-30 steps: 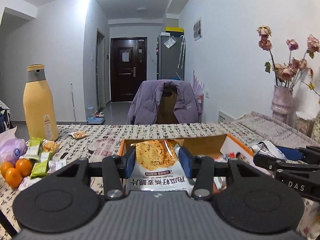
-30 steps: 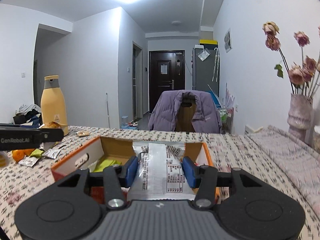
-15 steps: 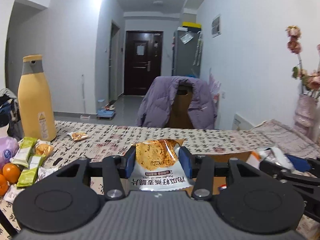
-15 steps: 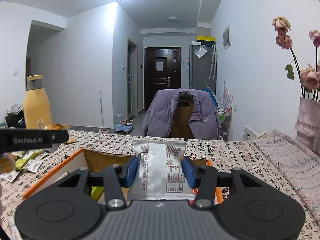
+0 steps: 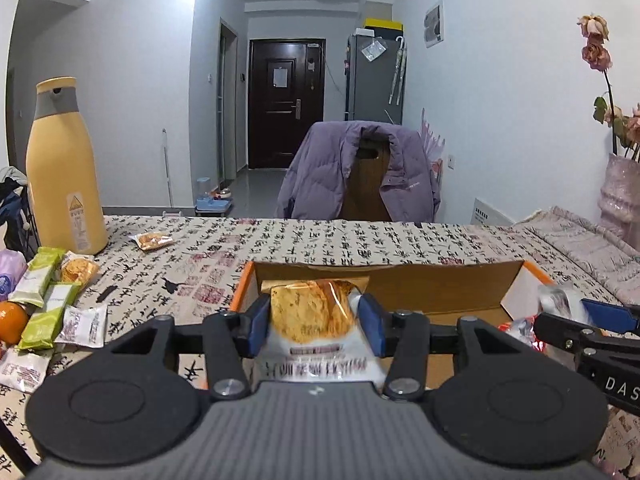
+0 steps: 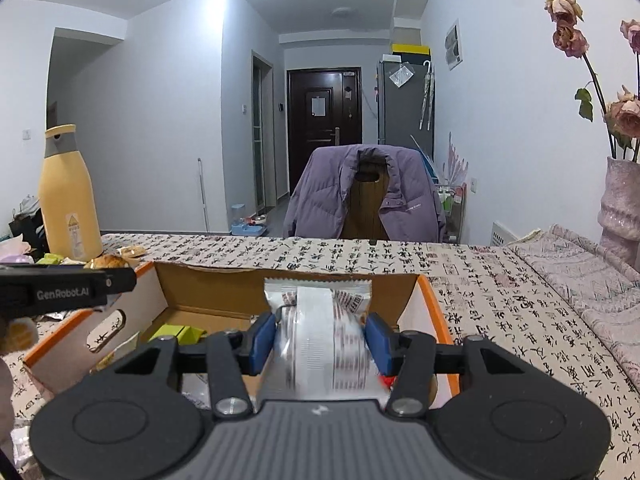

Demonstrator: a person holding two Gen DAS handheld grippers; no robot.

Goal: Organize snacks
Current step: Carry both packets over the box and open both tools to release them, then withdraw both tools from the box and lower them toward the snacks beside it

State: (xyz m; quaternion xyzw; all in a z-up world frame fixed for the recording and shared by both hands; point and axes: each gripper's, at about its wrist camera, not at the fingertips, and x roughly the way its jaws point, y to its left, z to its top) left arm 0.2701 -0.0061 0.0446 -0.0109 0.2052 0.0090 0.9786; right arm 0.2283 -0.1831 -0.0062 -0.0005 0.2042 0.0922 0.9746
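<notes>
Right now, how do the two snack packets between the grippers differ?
The left gripper has a clear-topped packet showing a golden crisp, with a white printed band below. The right gripper has a silvery white packet showing its back seam and fine print, its contents hidden. Shared: both stand upright over the orange-edged cardboard box, between blue pads whose jaws have just been opening.

Black grippers with blue pads, silver screws
</notes>
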